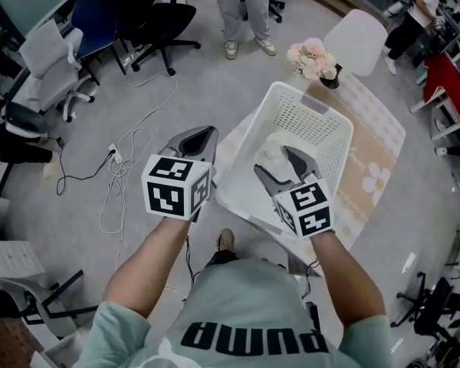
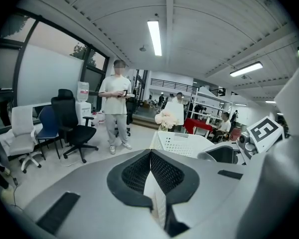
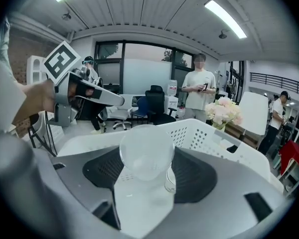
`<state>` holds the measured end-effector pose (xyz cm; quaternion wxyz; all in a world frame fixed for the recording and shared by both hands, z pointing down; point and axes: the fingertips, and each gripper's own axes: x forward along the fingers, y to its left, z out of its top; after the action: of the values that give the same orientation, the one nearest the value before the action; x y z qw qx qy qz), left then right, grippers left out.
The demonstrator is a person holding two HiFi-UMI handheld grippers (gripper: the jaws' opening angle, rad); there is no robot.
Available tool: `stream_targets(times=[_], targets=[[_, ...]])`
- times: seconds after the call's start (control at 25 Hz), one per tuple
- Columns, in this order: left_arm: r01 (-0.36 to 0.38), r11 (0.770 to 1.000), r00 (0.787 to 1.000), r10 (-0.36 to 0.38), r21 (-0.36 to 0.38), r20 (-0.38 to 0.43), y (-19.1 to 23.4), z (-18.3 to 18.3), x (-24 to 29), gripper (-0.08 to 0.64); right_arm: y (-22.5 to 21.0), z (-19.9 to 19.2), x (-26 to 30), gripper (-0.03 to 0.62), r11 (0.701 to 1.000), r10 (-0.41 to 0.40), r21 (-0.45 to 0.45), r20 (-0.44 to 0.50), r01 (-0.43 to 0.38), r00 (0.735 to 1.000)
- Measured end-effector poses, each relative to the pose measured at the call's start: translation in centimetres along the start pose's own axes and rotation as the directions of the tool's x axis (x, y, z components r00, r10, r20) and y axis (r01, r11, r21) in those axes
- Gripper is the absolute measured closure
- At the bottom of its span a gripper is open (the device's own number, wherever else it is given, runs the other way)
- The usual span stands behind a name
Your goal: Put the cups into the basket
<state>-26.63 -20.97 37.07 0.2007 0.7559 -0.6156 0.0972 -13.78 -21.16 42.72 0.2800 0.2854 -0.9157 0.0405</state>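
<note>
The right gripper [image 1: 272, 159] is clamped on a clear plastic cup [image 3: 146, 153]: its jaws stand wide, one pad on each side of the cup, which lies tipped over with its round end toward that gripper's camera. In the head view gripper and cup hang inside the white perforated basket [image 1: 314, 125], above its floor, near the wall at 7 o'clock. The basket stands on a table with a pale flowered cloth [image 1: 376, 156] (its near corner juts over the table edge toward the person), and a small bunch of pink and white flowers [image 1: 313, 58] stands at 12 o'clock from it, just past the far rim. The left gripper [image 2: 150, 153] has its jaws pressed together with nothing between them; it hangs outside the basket at 9 o'clock, over the grey floor and level with the rim. White cables [image 1: 126, 167] trail on the floor at 9 o'clock of that gripper, a black office chair [image 1: 161, 21] stands at 11 o'clock, and a person in pale clothes [image 2: 117, 108] stands beyond the basket.
</note>
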Motion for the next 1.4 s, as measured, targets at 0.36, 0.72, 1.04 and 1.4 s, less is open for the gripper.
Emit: stream_targets(times=[0.36, 0.72, 1.04, 1.4], targets=[[0.013, 1.0, 0.993, -0.013, 0.002, -0.113, 2.5, -5.1, 3.6, 0.551, -0.1, -3.3, 3.5, 0.288, 0.998, 0.055, -0.02, -0.098, -0.057, 0.994], [0.07, 0.998, 0.982, -0.068, 0.004, -0.179, 2.7, -8.6, 6.8, 0.551, 1.1, -7.7, 5.8, 0.288, 0.993, 0.112, -0.015, -0.233, -0.119, 0.966], [0.118, 0.993, 0.97, -0.111, 0.02, -0.217, 2.4, -10.5, 8.6, 0.551, 2.1, -9.7, 6.8, 0.287, 0.987, 0.13, -0.047, -0.325, -0.153, 0.937], [0.154, 0.988, 0.962, -0.149, 0.004, -0.23, 2.2, -12.0, 9.7, 0.552, 2.2, -12.5, 7.8, 0.287, 0.987, 0.125, -0.037, -0.432, -0.156, 0.893]])
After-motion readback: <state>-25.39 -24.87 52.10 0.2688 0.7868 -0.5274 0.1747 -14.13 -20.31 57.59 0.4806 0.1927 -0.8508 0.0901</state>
